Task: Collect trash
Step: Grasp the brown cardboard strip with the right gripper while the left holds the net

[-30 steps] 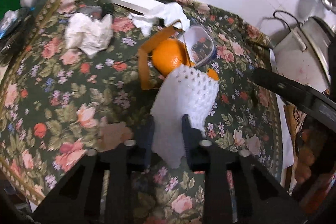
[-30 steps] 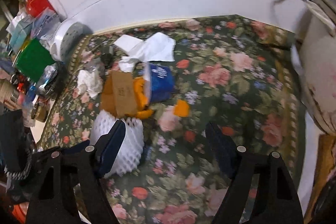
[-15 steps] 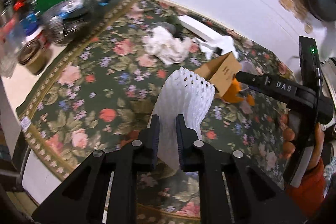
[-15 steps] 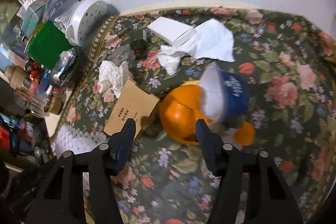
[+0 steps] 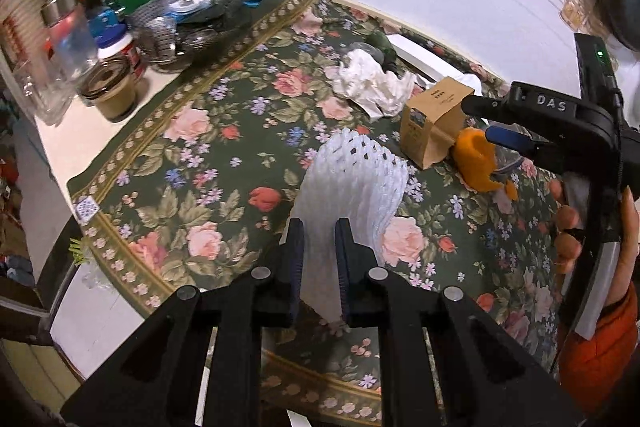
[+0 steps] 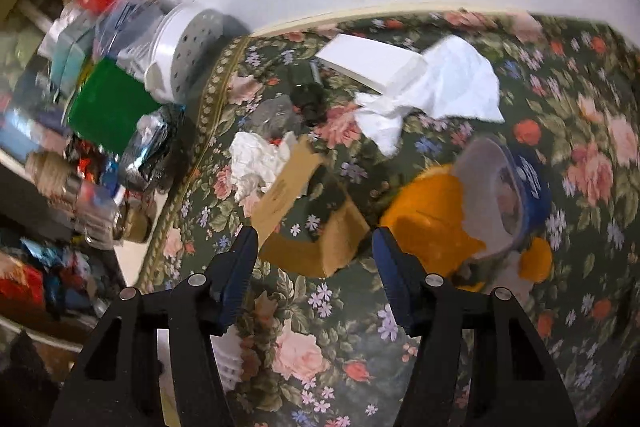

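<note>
My left gripper (image 5: pixel 320 231) is shut on a white foam fruit net (image 5: pixel 356 179), held upright above the floral tablecloth (image 5: pixel 192 155). My right gripper (image 6: pixel 314 247) stands open low over a torn brown cardboard box (image 6: pixel 296 183), whose near end lies between the fingers without the pads pressing on it. Right of the box lie orange peel (image 6: pixel 428 223) and a tipped blue plastic cup (image 6: pixel 524 187). Farther back are a crumpled tissue (image 6: pixel 256 159), a spread white tissue (image 6: pixel 440 87) and a flat white box (image 6: pixel 372 61). In the left wrist view the right gripper (image 5: pixel 476 121) reaches in beside the box (image 5: pixel 432 123).
Jars (image 5: pixel 116 91), a green board (image 6: pixel 104 107), foil packets and a white perforated container (image 6: pixel 188 51) crowd the table's left edge. A white wall runs behind the table. A hand in an orange sleeve (image 5: pixel 596 339) holds the right gripper.
The left gripper pulled back to the left with the foam net, away from the orange peel. The right gripper moved forward and left over the cardboard box, and its jaws narrowed.
</note>
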Action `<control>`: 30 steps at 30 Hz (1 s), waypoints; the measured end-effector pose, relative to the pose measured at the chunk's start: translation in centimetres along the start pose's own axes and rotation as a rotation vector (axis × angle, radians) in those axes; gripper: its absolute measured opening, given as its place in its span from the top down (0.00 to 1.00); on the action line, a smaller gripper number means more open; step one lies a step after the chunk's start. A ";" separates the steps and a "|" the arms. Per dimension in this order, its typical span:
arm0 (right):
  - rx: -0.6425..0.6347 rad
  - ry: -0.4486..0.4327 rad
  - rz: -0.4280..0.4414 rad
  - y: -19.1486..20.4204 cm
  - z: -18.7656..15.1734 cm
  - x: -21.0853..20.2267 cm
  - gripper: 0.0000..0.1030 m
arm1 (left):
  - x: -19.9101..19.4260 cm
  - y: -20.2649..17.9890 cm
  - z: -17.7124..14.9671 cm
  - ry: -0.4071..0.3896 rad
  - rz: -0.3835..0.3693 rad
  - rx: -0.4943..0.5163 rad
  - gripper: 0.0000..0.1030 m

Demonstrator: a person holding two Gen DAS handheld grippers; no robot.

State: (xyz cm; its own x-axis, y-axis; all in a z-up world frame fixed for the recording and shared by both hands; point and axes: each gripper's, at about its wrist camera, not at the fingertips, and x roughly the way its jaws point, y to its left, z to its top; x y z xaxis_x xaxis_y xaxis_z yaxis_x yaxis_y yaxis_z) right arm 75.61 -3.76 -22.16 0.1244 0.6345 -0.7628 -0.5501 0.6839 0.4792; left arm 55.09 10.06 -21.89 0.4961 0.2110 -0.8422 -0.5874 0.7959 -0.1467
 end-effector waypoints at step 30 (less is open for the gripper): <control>-0.212 0.118 -0.034 2.5 0.7 6.5 0.94 | -2.0 4.0 -0.8 -0.056 0.067 -0.073 0.86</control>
State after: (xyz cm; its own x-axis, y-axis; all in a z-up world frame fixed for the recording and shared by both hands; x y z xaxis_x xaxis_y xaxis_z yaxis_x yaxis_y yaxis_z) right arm 75.60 2.32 -25.68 0.0551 0.5578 -0.8281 -0.7096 0.6054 0.3605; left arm 51.27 12.39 -21.19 0.4874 0.2955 -0.8216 -0.6650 0.7355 -0.1299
